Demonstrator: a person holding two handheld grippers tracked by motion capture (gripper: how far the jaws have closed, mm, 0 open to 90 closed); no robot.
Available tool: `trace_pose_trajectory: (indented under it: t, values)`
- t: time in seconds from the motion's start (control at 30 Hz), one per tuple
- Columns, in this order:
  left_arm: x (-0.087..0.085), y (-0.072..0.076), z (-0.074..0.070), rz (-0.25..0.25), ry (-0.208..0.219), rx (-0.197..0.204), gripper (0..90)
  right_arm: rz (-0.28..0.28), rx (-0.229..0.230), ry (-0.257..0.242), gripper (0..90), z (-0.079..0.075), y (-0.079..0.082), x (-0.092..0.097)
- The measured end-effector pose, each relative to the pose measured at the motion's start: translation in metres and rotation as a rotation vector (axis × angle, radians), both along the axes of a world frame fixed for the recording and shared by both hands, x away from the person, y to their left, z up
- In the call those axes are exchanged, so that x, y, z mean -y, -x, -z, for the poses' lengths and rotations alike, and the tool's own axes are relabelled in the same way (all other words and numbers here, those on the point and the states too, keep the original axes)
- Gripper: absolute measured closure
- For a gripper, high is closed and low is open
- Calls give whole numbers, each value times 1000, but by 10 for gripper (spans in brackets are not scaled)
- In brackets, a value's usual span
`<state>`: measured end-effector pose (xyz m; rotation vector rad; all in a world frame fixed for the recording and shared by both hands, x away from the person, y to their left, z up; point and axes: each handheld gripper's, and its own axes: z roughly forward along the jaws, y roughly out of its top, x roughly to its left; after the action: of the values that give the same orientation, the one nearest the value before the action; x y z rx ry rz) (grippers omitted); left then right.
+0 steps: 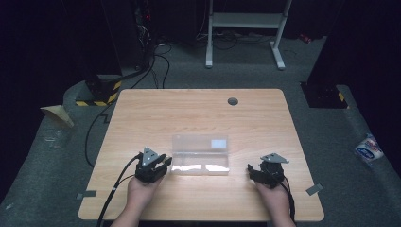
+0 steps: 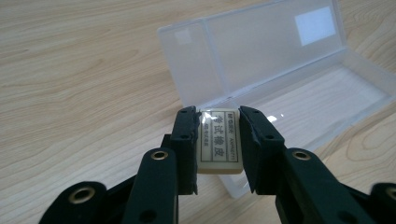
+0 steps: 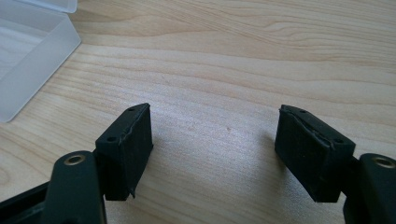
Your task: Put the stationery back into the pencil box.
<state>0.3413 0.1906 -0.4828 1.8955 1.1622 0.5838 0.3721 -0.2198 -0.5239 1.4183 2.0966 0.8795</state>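
left gripper [image 1: 163, 163] sits just off the left end of the clear box [image 1: 200, 155], held from below by the left hand [image 1: 142, 187], the forearm coming up from the near edge of the surface [image 1: 198, 109]. it points toward the box, tilted a little away from the person. in the left gripper view the jaws are clenched on an eraser [image 2: 219, 141], a small cream block with a printed label of dark characters, gripped by its two long sides, label facing the camera. the eraser hangs over the near left corner of the box, right above the rim of the tray half.

the box lies open at the middle of the surface, its lid [image 2: 261, 46] folded back on the far side of the tray, a white sticker on the lid. the tray looks bare inside where it can be seen.

right gripper [image 1: 249, 169] is well to the right of the box, cradled in the right hand [image 1: 273, 191], jaws aimed left toward the box. in the right gripper view its jaws stand wide apart, released, bare wood between the pads, and the right end of the box [image 3: 28, 56] shows in the upper left corner, apart from the jaws.
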Motion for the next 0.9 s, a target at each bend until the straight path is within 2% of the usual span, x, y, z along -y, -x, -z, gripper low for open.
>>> trace_pose_trajectory:
  t: [0.17,0.3,0.33,0.57,0.73,0.9]
  values:
    - [14,-3,1,-12,-9,-2,680,0,0,0,271,0,0,0]
    - [23,-9,4,-33,-15,-26,680,0,0,0,271,0,0,0]
    - [25,-11,6,-50,-1,-38,680,0,0,0,271,0,0,0]
    - [37,-15,9,-55,-16,-43,680,-3,0,0,273,0,0,0]
    - [41,-17,14,-61,-32,-56,680,-9,1,-1,273,0,0,0]
    - [41,-19,17,-61,-28,-70,679,-9,1,0,274,0,0,0]
